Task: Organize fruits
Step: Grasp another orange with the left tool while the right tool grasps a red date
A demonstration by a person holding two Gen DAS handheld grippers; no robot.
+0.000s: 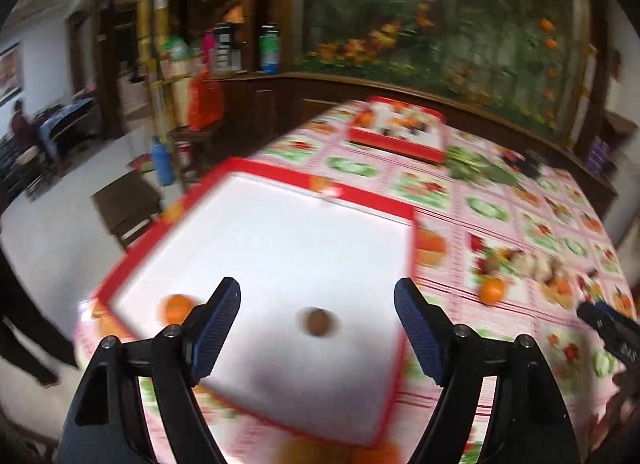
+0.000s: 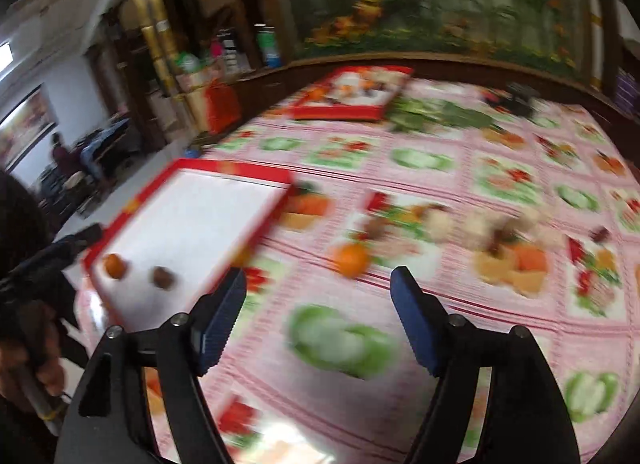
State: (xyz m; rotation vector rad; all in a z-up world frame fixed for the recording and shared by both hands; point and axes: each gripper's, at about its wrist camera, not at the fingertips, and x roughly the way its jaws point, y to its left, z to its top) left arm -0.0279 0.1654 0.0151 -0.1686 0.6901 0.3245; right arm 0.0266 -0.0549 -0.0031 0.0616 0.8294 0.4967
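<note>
Left wrist view: left gripper (image 1: 318,318) with jaws standing well apart and nothing between the pads; it hangs over the near tray
Near tray (image 1: 280,224): white floor, red rim; lies at the table's left edge; holds two fruits
Brown fruit (image 1: 319,322): small and round, on the tray floor, seen in the gap between the left fingers but clear of both
Orange in tray (image 1: 176,309): near the tray's left rim, partly behind the left finger (image 1: 216,328)
Loose orange (image 1: 491,290): on the tablecloth (image 1: 500,184), right of the tray, apart from it
Far tray (image 1: 396,130): red-rimmed, at the table's far side; contents too blurred to name
Right wrist view: right gripper (image 2: 320,316) with jaws spread, empty, above bare cloth; loose orange (image 2: 351,259) lies beyond its fingers; near tray (image 2: 192,216) to the left, both fruits in it
Greens (image 2: 440,114): leafy bunch beside the far tray
</note>
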